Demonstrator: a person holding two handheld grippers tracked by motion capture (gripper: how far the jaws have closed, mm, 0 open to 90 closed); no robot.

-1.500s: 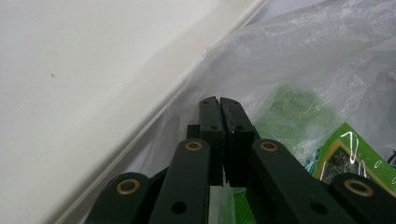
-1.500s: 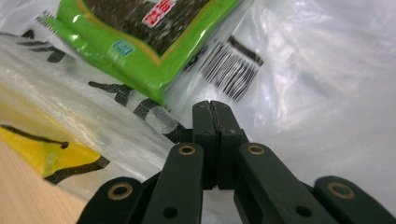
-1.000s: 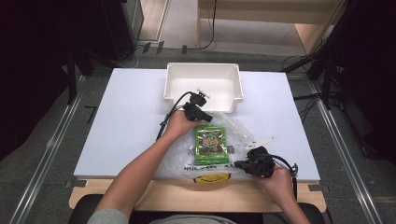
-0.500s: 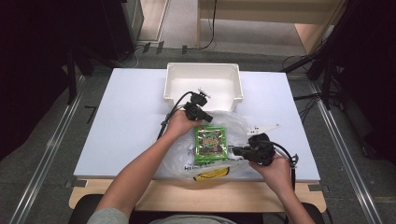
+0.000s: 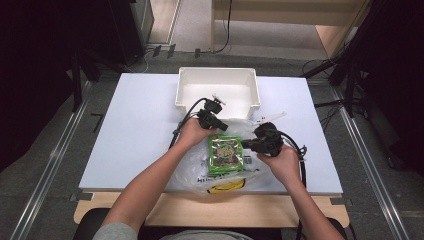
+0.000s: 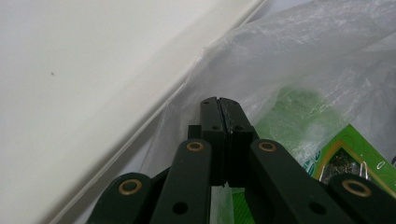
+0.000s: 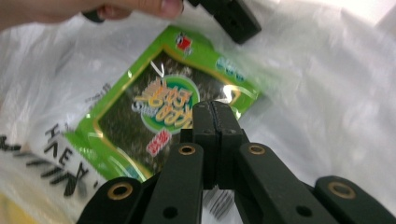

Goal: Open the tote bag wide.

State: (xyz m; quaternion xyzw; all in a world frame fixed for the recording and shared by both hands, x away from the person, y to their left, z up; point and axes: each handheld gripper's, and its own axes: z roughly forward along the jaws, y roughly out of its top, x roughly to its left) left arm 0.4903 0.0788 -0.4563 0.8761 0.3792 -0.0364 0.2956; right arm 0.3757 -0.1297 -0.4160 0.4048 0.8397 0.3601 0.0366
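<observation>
Lying flat on the white table (image 5: 135, 135), a clear plastic bag (image 5: 235, 165) spreads out just in front of an open white bin (image 5: 218, 91), its far edge touching or nearly touching the bin's near wall. A green packet (image 5: 226, 155) sits with the bag — whether inside it or on top, the pictures do not settle — with its long axis running away from the person toward the bin. In the right claw view the packet (image 7: 159, 116) lies slantwise, its printed label reading upside down.

The left claw (image 5: 223, 126) is at the bag's far edge, next to the bin, held in the left hand (image 5: 192, 132). In its own view the left claw (image 6: 218, 100) has its jaws pressed together with a thin fold of the bag (image 6: 299, 60) between them, seen as a strip of film below the jaws, and the bin wall (image 6: 70, 70) rises pale at the left.

The right claw (image 5: 247, 145) is at the packet's right edge, pointing left, held in the right hand (image 5: 282, 162). In its own view the right claw (image 7: 212, 105) has its jaws closed together over the packet's right side — a strip of film shows beneath them, so it seems to pinch the bag (image 7: 327, 93). Black lettering marks the bag (image 7: 65, 158) near the person, with a yellow print at its near edge.
</observation>
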